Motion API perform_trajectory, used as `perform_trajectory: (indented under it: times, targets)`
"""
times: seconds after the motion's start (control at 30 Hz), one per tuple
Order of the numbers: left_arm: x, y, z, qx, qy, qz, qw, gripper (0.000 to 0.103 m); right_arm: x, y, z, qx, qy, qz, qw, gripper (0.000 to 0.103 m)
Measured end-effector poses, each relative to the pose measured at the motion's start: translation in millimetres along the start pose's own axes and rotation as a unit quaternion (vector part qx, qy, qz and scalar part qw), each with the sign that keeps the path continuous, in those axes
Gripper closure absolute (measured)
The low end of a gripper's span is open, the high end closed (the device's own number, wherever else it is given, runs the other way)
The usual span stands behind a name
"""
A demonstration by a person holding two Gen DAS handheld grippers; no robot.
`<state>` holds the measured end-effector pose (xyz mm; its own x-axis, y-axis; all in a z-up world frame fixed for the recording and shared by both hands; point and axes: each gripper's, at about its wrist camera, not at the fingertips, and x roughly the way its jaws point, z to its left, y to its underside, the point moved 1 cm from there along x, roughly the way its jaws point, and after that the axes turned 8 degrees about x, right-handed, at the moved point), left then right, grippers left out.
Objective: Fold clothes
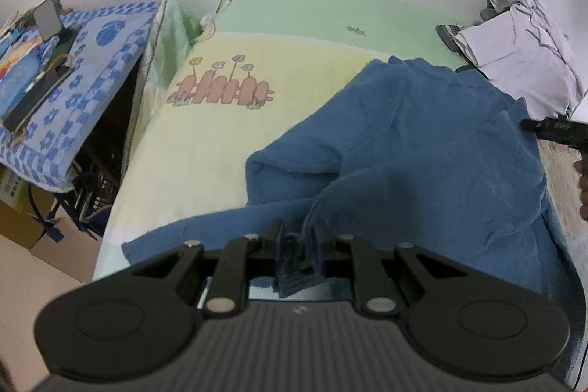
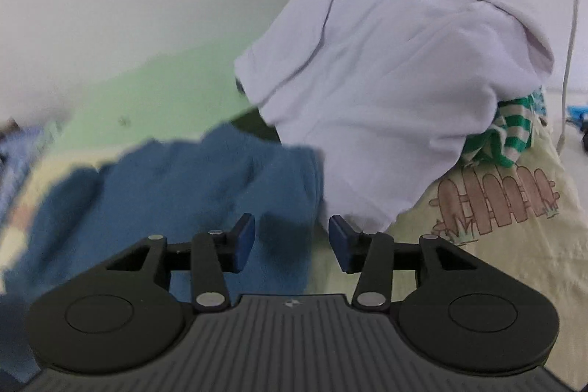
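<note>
A blue fleece garment [image 1: 415,149] lies rumpled across the bed. My left gripper [image 1: 298,247] is shut on a bunched edge of it, with folds of blue cloth between the fingers. The same garment shows in the right wrist view [image 2: 176,186]. My right gripper [image 2: 291,237] is open and empty, hovering over the garment's right edge. In the left wrist view the right gripper's black tip [image 1: 551,127] shows at the far right, beside the garment.
The bed sheet [image 1: 205,135] is yellow and green with a fence print. A pile of white clothes [image 2: 389,68] with a green striped item [image 2: 514,131] sits at the right. A blue patterned table [image 1: 84,61] with a phone stands left of the bed.
</note>
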<state>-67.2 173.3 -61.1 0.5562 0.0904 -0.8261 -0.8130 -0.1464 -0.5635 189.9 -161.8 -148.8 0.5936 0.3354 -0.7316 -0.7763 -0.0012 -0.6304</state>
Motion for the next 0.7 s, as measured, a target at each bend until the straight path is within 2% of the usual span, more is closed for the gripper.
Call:
perform_trajectory:
  times: [0.03, 0.13, 0.2, 0.3, 0.37, 0.4, 0.43, 0.5, 0.53, 0.6, 0.7]
  targets:
    - [-1, -1, -1, 0.002, 0.000, -0.002, 1.0000, 0.087, 4, 2, 1, -0.001, 0.005, 0.006, 1.000, 0.089]
    - [-2, -4, -3, 0.007, 0.002, -0.008, 0.9999, 0.087, -7, -2, -6, 0.043, 0.012, -0.029, 0.999, 0.090]
    - [-3, -8, -5, 0.012, 0.002, -0.014, 0.9998, 0.087, -4, -2, -18, 0.080, 0.010, -0.026, 0.996, 0.090]
    - [-1, -19, -6, 0.021, 0.003, -0.026, 0.9994, 0.087, 3, 4, -21, 0.082, 0.011, -0.026, 0.996, 0.088]
    - [-1, -26, -6, 0.027, 0.003, -0.034, 0.9991, 0.088, -4, 5, -17, 0.061, 0.015, -0.027, 0.998, 0.081]
    - [0, -30, -7, 0.030, 0.003, -0.038, 0.9988, 0.089, -14, 5, -19, 0.068, 0.013, -0.032, 0.997, 0.070]
    - [0, -33, -7, 0.034, 0.003, -0.042, 0.9986, 0.089, -32, 8, -22, 0.069, 0.013, -0.045, 0.997, 0.065]
    - [1, -41, -8, 0.040, 0.003, -0.050, 0.9980, 0.089, -68, 21, -27, 0.051, 0.017, -0.064, 0.996, 0.063]
    - [1, -44, -8, 0.043, 0.003, -0.054, 0.9976, 0.091, -85, 30, -27, 0.032, 0.023, -0.069, 0.997, 0.060]
    - [2, -55, -8, 0.053, 0.001, -0.062, 0.9967, 0.103, -116, 58, -27, 0.002, 0.044, -0.060, 0.997, 0.052]
    - [0, -77, -7, 0.071, 0.007, -0.080, 0.9942, 0.103, -158, 116, -30, -0.009, 0.066, -0.024, 0.998, 0.049]
